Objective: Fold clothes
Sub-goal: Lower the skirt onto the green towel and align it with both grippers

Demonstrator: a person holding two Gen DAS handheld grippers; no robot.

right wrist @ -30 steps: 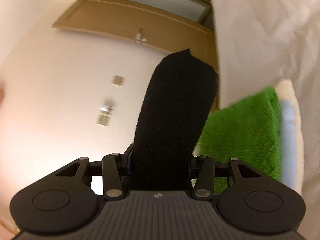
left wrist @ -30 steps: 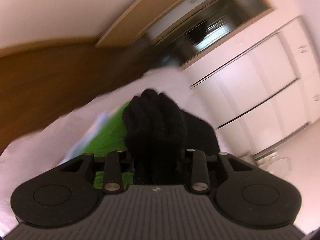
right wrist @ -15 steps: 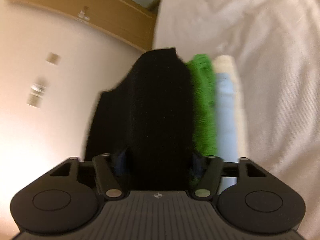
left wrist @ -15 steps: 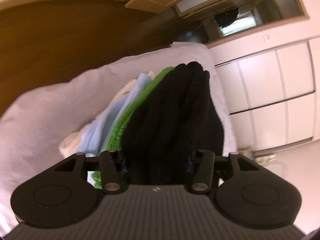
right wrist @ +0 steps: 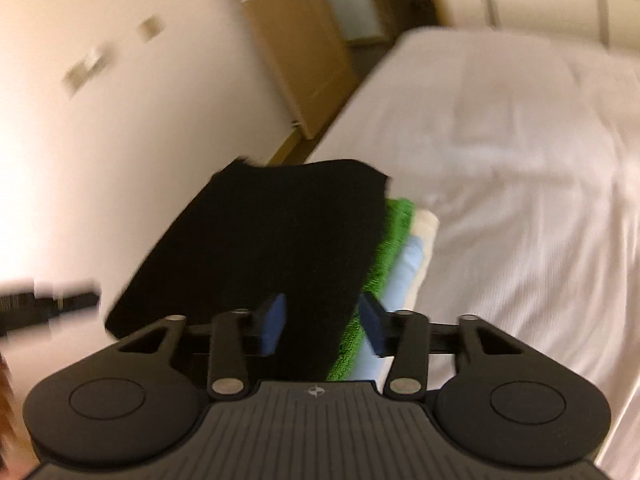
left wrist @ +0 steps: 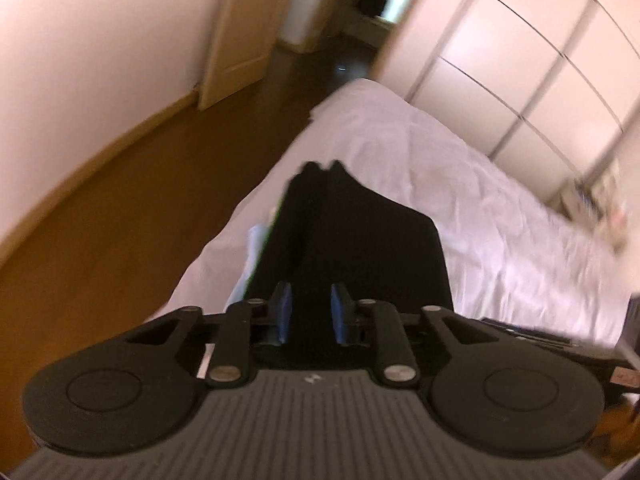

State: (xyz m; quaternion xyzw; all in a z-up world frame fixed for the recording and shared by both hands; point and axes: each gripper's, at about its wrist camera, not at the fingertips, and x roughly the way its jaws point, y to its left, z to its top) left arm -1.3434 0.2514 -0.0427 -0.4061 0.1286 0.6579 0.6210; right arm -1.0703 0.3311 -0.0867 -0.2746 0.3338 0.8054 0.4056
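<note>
Clearly soft and limp, the black garment [left wrist: 360, 240] at the bed's [left wrist: 460, 184] edge sits between both my closing grippers [left wrist: 308, 312] [right wrist: 322, 328], neither visibly pinching.

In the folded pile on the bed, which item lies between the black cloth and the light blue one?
A green towel lies between the black cloth and the light blue cloth, seen best in the right wrist view.
</note>
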